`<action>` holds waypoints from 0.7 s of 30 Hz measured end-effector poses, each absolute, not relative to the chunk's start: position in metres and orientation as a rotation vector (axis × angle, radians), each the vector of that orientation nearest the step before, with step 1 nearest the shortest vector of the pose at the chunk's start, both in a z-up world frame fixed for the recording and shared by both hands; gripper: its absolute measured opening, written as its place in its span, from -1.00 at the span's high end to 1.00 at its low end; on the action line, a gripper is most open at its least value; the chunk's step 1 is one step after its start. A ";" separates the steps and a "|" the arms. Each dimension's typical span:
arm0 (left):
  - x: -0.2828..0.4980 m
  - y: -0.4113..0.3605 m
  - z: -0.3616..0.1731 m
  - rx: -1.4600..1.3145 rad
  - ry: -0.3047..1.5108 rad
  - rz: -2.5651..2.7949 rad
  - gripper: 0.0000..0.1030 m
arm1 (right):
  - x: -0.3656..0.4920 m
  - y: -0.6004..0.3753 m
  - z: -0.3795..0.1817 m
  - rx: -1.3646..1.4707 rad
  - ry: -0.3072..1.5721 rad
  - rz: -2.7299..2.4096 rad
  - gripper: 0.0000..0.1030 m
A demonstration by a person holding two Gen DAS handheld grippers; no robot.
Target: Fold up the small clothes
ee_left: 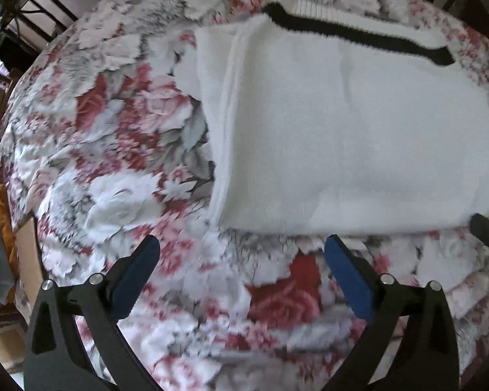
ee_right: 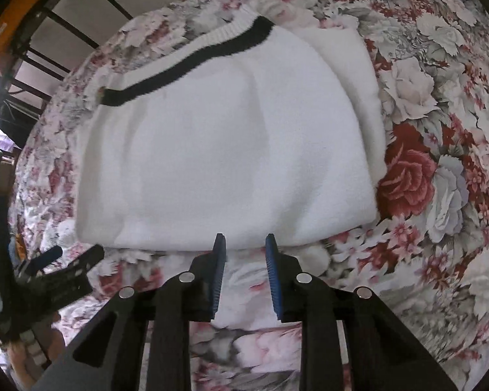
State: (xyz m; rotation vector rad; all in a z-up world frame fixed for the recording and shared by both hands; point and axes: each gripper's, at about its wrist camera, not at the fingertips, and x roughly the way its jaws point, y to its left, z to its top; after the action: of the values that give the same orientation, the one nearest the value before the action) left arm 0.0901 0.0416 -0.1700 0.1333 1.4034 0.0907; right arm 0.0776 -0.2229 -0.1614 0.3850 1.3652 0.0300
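Floral bedcover w/ white sweater

White knit garment, folded, black stripe near ribbed hem: one. Floral bedspread: one. Hand-held grippers: two, left hand-held gripper, right hand-held gripper.

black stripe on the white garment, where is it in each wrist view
Left wrist: the black stripe runs along the garment's far edge, upper right of the picture.
Right wrist: the stripe slants across the upper left, on the garment's far edge.
Shared landmark: the floral cloth under the garment.
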 end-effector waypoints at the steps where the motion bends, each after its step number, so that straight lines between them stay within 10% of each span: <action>1: 0.088 0.045 -0.165 0.114 1.403 0.092 -0.91 | 0.078 -0.221 -0.157 0.381 1.350 0.041 0.38; 21: 0.157 0.033 -0.190 -0.008 1.416 0.070 -0.91 | 0.130 -0.224 -0.170 0.496 1.273 -0.046 0.22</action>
State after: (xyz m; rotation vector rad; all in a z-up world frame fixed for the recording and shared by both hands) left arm 0.1568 0.0327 -0.1901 -0.0082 1.4161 0.0702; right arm 0.1302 -0.2239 -0.1698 0.4960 1.2728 -0.0461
